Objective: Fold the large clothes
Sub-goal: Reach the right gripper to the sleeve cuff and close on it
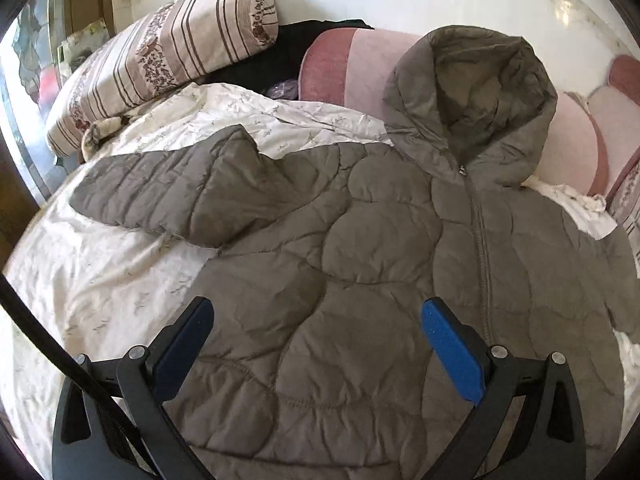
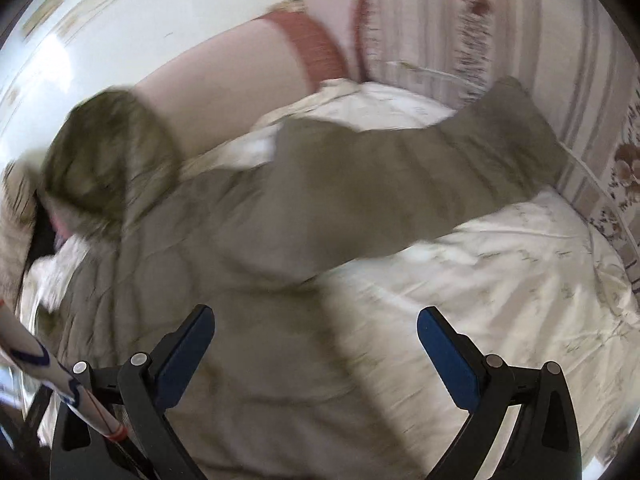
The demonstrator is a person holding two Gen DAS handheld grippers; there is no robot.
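A grey-brown quilted hooded jacket (image 1: 384, 248) lies front up and zipped on a bed, its hood (image 1: 476, 100) resting against a pink headboard. One sleeve (image 1: 168, 188) stretches out to the left. My left gripper (image 1: 316, 320) hovers open above the jacket's lower front, nothing between its blue pads. The right wrist view is blurred. It shows the same jacket (image 2: 248, 240) with its other sleeve (image 2: 460, 176) spread to the right. My right gripper (image 2: 316, 324) hangs open over the jacket's side edge, holding nothing.
The bed carries a crumpled white sheet (image 1: 100, 272) with a faint print. A striped floral pillow (image 1: 168, 56) and dark cloth (image 1: 288, 52) lie at the back left. The pink headboard (image 1: 360, 64) stands against a white wall. More striped bedding (image 2: 520, 32) borders the right side.
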